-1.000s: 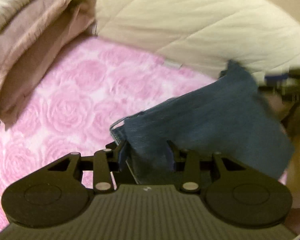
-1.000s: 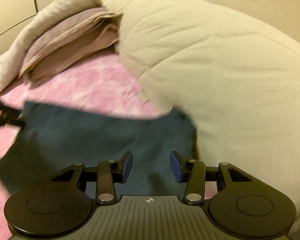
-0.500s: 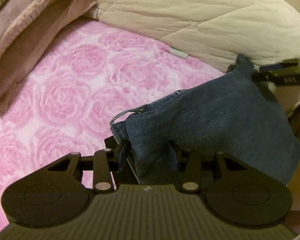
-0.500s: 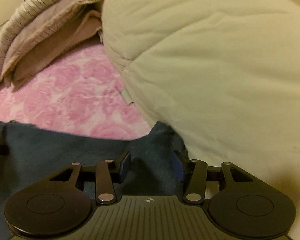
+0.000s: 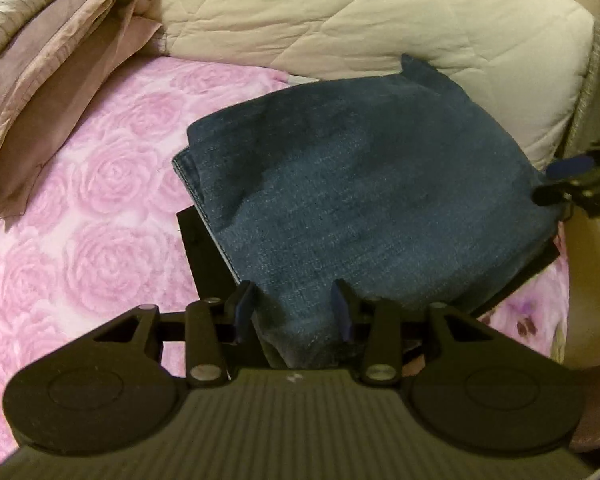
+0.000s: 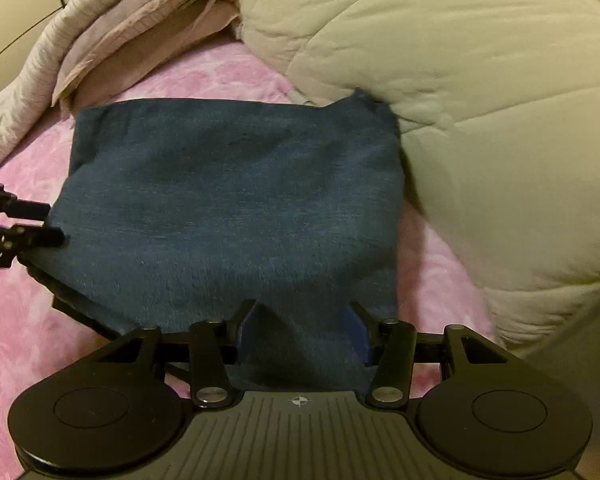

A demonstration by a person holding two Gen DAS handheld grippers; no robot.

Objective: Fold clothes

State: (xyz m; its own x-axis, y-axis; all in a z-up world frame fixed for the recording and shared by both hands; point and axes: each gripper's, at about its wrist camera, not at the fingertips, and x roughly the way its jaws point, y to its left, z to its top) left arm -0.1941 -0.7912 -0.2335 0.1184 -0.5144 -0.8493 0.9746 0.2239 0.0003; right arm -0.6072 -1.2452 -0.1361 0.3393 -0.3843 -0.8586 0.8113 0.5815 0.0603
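Jeans (image 5: 364, 184), dark blue denim folded into a chunky square, sit on the pink rose-print bedspread (image 5: 100, 184) near the middle of the bed, with something flat and black (image 5: 208, 256) poking out underneath along the 8 o'clock edge.

Going left to right in the left wrist view: a mauve pillow (image 5: 48, 92) is off at 10 o'clock, with a striped grey one stacked behind it. The left gripper (image 5: 294, 312) is at the 6 o'clock edge of the denim, its blue-padded fingers spread a bit with a bunch of fabric sitting between them. Can't honestly tell if they're squeezing it or just around it.

A cream quilted comforter (image 5: 360, 20) fills 12 to 2 o'clock, touching the far corner of the denim. The right gripper (image 5: 556, 182) comes in at 3 o'clock, right at the fold's edge.

In its own view, the right gripper (image 6: 304, 330) looks much the same: fingers apart, denim bulging between them, grip unclear.
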